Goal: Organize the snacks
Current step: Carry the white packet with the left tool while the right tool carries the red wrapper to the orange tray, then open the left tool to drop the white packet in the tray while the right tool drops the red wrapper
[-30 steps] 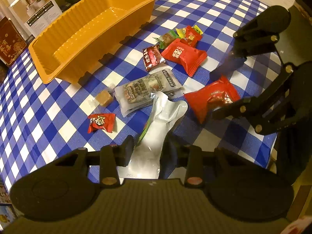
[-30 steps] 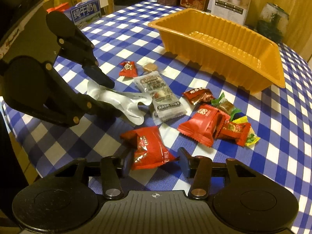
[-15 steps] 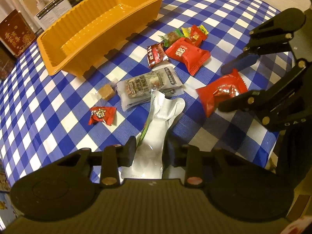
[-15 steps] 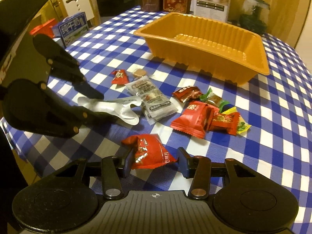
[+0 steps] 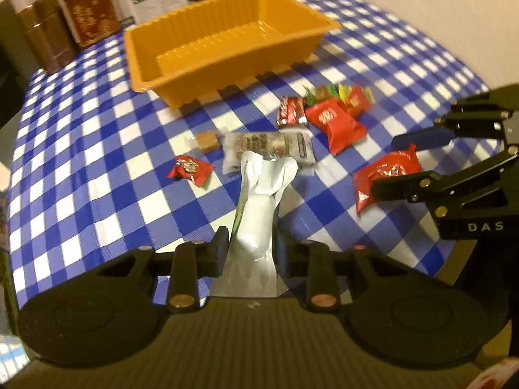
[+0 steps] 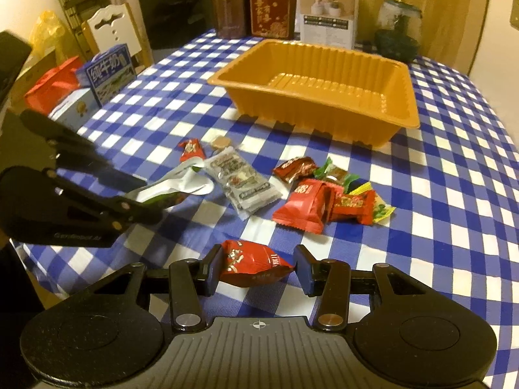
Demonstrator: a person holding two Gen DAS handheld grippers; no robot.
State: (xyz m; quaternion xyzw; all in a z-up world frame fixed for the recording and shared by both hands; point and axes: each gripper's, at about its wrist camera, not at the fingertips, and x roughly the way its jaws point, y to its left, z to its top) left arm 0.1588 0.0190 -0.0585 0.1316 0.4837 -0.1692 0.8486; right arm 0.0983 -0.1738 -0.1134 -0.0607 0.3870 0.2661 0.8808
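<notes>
1. We take the orange tray [image 6: 324,97] as our landmark – it stands empty on the blue-and-white checked tabletop [image 6: 454,194], with every snack lying on the side of it nearer the cameras.
2. Our left gripper [image 5: 251,246] has its fingers pinching a silver pouch [image 5: 262,201]; the fingers have just been closing on it, and the pouch sticks up crumpled between them, on the near side of the tray.
3. Our right gripper [image 6: 256,267] has its fingers pressed on a red snack packet [image 6: 253,262], one finger at each end of it, well short of the tray.
4. Nearer the tray than the silver pouch lies a clear packet [image 6: 241,183] flat on the cloth, with a small caramel-coloured sweet [image 6: 220,142] and a small red candy [image 6: 192,149] just beside it.
5. Off the tray's near long wall a dark red wrapper [image 6: 293,168] lies beside a larger red packet [image 6: 303,206].
6. Touching that larger packet is a small heap of mixed sweets [image 6: 353,197] in red, green and yellow wrappers.
7. Beyond the tray, at the far edge of the tabletop, stand a brown tin [image 6: 230,9], a dark red box [image 6: 271,9] and a white box [image 6: 327,13] – all well apart from the snacks.
</notes>
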